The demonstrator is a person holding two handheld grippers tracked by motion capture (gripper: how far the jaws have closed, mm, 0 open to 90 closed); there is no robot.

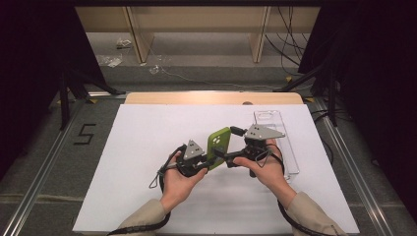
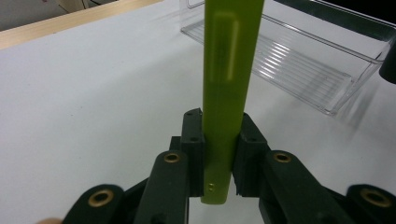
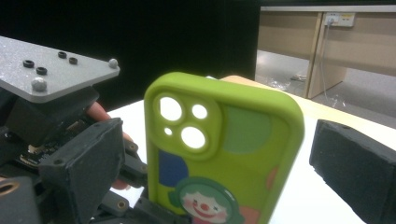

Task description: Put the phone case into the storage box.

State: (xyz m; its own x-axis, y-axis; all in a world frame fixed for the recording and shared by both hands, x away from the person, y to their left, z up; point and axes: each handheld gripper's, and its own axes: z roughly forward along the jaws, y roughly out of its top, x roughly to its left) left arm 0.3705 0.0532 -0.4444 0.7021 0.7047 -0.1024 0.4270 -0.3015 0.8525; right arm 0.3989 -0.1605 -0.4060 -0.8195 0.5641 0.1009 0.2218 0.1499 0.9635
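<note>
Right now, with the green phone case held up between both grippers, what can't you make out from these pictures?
- Right gripper, high view: its jaws are too small to tell whether they press the phone case.
- Phone case, right gripper view: its lower part is cut off by the bottom edge.
- Phone case, left gripper view: edge-on in the left gripper, its top cut off by the frame.
- Clear tray, high view: the right hand hides part of it.

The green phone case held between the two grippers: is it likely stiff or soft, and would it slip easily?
The green phone case looks matte and rubbery, so it is probably soft and grips well. The left gripper clamps its thin edge without visible bending, so it seems to hold its shape. It appears empty, with light showing through the camera holes, so it is likely light.
</note>
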